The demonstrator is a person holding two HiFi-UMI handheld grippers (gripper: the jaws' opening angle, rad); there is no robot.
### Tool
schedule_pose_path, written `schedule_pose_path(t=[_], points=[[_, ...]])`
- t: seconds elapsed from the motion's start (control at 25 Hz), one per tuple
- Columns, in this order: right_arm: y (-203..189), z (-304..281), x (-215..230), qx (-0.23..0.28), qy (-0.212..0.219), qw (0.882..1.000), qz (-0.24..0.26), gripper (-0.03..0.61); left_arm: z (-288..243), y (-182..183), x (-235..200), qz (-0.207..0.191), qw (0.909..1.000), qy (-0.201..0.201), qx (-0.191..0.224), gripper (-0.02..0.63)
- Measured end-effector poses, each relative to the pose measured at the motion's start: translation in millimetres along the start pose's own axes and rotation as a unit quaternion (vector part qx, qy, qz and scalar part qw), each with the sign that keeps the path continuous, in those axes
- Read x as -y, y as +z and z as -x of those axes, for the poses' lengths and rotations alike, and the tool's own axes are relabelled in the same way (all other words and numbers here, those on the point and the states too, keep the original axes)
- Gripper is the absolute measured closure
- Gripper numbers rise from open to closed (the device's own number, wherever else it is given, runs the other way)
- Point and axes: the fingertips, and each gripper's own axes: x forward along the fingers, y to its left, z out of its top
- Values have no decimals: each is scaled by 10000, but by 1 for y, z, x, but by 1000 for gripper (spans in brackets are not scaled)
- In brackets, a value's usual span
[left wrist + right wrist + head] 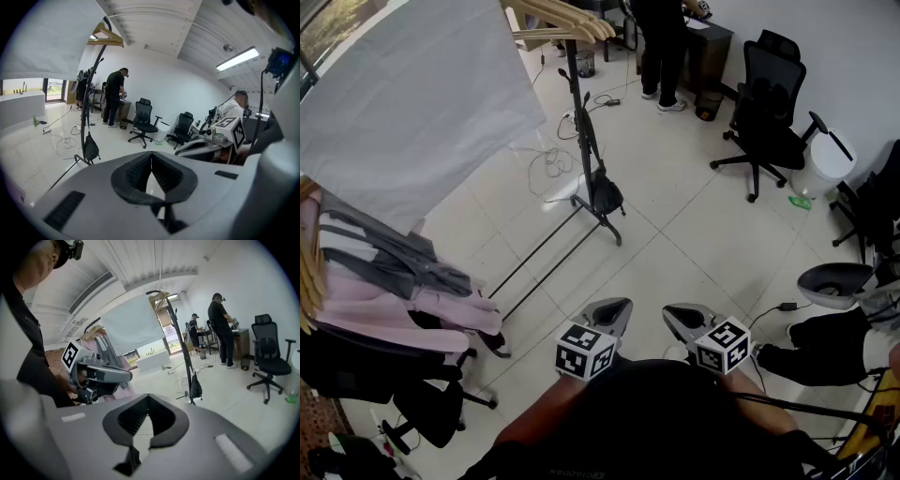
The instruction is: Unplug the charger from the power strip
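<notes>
1. The left hand-held gripper (pixel 614 317) and right hand-held gripper (pixel 682 321) are both closed up, empty, near the person's body
2. Charger and power strip: I can't pick either out; only loose cables (pixel 551 167) on the far floor
3. Probably light, rigid; grip its body, not cord
4. No readable writing

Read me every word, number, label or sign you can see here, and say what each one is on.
No text can be read anywhere.
Marker cube on the left hand-held gripper: black-and-white square patterns, no letters.
Marker cube on the right hand-held gripper: the same.
Faint print low on the person's dark shirt: too small to read.
</notes>
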Motion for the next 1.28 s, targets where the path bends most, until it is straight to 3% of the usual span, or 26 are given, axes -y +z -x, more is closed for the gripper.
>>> schedule_pose_path(t=[0.8,1.28], points=[[0,-16,-31,49,-301,9995,76,575,32,-7,-15,-180,9997,-182,14,606],[-4,-16,-57,367,-637,9966,370,576,22,-23,-6,-655,9935,-881,-307,606]])
